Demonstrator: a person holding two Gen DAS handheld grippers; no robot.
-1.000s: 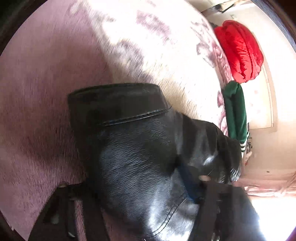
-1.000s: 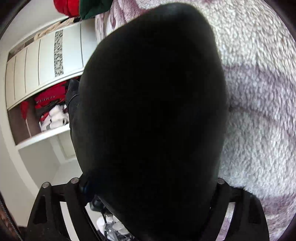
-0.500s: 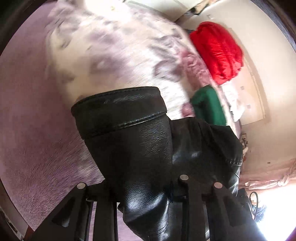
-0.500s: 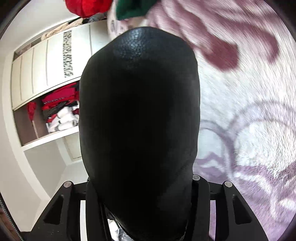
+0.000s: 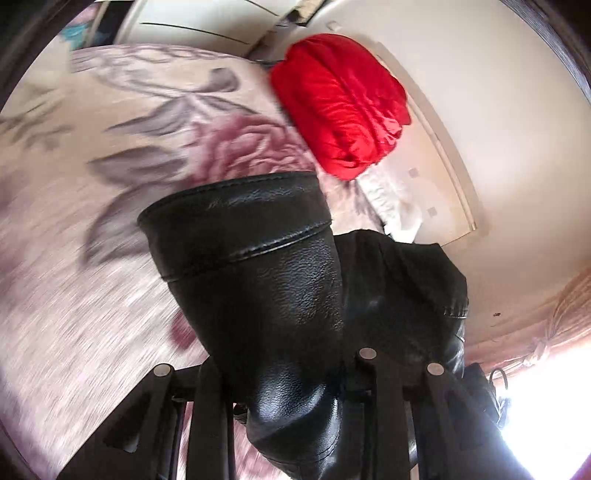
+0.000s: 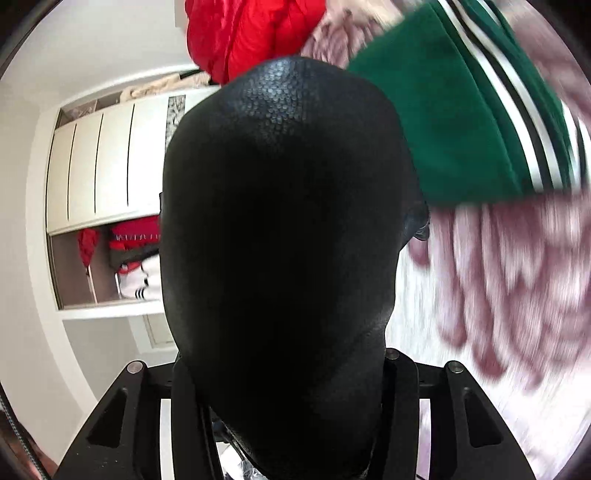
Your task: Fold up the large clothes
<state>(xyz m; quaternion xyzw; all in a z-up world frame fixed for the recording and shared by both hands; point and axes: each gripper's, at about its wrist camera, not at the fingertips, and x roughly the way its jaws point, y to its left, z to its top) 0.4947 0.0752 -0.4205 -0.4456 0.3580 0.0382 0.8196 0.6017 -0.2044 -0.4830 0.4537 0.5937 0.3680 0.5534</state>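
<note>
A black leather jacket [image 5: 266, 280] hangs between both grippers above a floral bed blanket [image 5: 92, 177]. My left gripper [image 5: 288, 398] is shut on a stitched hem part of the jacket, whose band sticks up in front of the camera. My right gripper [image 6: 291, 384] is shut on another fold of the same jacket [image 6: 280, 229], which bulges up and fills the middle of the right wrist view. The fingertips of both grippers are hidden by leather.
A folded red puffy jacket [image 5: 340, 99] lies on the bed by the wall; it also shows in the right wrist view [image 6: 240, 33]. A folded green garment with white stripes [image 6: 469, 110] lies beside it. A white wardrobe with open shelves [image 6: 103, 206] stands at left.
Both grippers have swung with the jacket toward the head of the bed. The red and green garments now look larger and nearer. Both grips stay unchanged.
</note>
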